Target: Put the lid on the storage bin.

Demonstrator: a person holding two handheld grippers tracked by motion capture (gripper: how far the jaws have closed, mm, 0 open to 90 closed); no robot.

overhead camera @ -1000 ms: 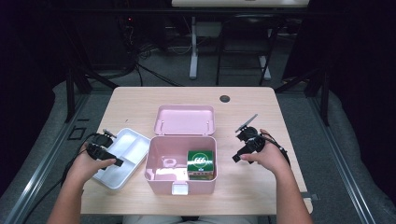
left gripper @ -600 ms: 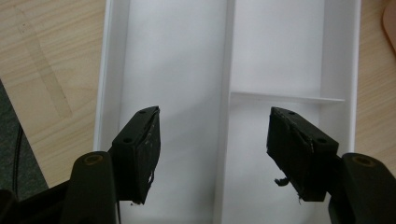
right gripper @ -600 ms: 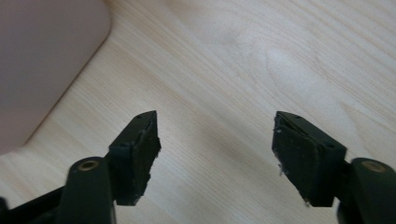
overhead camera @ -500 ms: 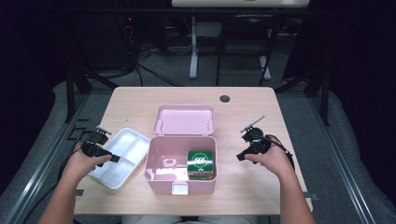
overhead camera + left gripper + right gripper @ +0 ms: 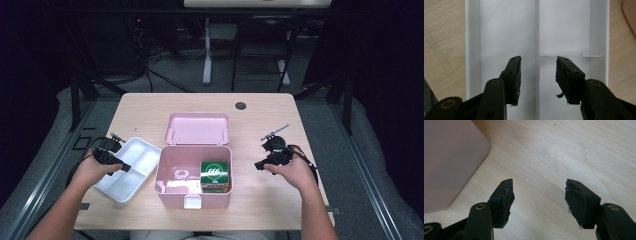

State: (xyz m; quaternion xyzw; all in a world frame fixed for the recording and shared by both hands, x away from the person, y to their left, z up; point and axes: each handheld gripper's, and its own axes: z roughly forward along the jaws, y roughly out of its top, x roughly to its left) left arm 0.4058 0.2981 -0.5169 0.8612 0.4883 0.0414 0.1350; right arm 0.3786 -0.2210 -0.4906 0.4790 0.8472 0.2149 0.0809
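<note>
On the light wooden table [image 5: 150, 107], seen from the high view, a pink storage box [image 5: 194, 176] stands open near the front edge, its lid [image 5: 198, 128] laid back flat behind it. Inside the box, a green carton [image 5: 215, 173] marked with white digits sits in the right half, while a small pale item [image 5: 181, 174] lies in the left half, too small to identify. Just beside the box, to its left, a white divided tray [image 5: 131, 167] rests on the table; its compartments hold nothing. Left gripper [image 5: 125, 167]: held over the tray's near-left part, with jaws pointing toward the box. In the left gripper view the same gripper [image 5: 538, 75] hangs above the tray [image 5: 506, 30], whose central partition runs between the two jaws; the jaws have just been closing, yet stand apart with nothing pinched between them. Right gripper [image 5: 258, 165]: held to the right of the box and apart from it, above bare table. In the right gripper view this gripper [image 5: 538, 195] faces the wood surface [image 5: 574, 150], with a rounded corner of the pink box [image 5: 451, 157] at upper left; its jaws have likewise just been closing, remain spread, and hold nothing. A dark round grommet [image 5: 241, 106] sits near the table's far edge.
</note>
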